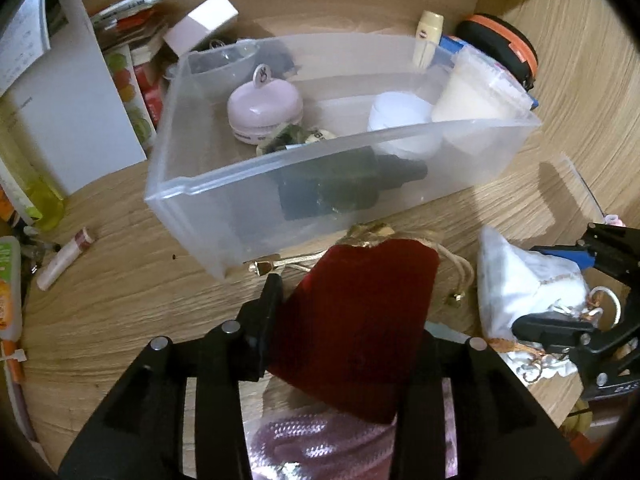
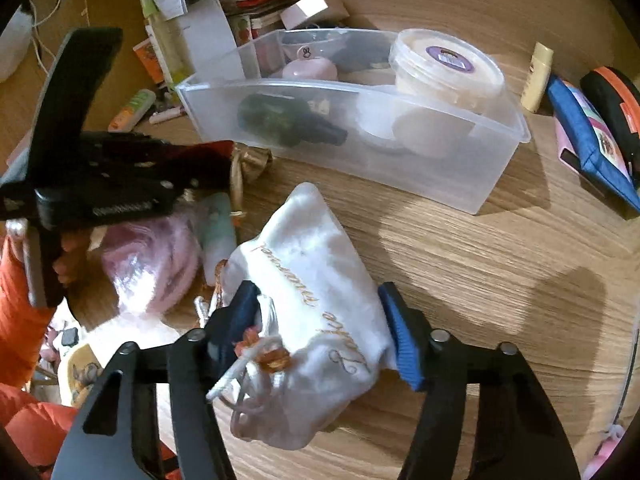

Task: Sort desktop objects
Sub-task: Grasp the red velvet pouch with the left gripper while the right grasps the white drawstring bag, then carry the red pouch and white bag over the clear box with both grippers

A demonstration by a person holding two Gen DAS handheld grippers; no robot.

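My left gripper (image 1: 352, 320) is shut on a dark red velvet pouch (image 1: 356, 320) with gold drawstrings, held just in front of the clear plastic bin (image 1: 240, 208). The bin holds a dark green bottle (image 1: 344, 188), a pale pink round case (image 1: 264, 114), white jars and a lidded tub (image 1: 476, 92). My right gripper (image 2: 320, 328) has its blue-padded jaws around a white satin drawstring pouch (image 2: 316, 280) lying on the wooden table, pressing its neck. The left gripper also shows in the right wrist view (image 2: 120, 184), to the left, with the red pouch (image 2: 212, 152).
Papers, packets and a white box (image 1: 204, 20) pile up behind and left of the bin. A lip balm tube (image 1: 66, 258) lies at the left. A black and orange case (image 1: 500, 48) and a blue pouch (image 2: 592, 140) sit to the right. A pink pouch (image 2: 160, 264) lies near me.
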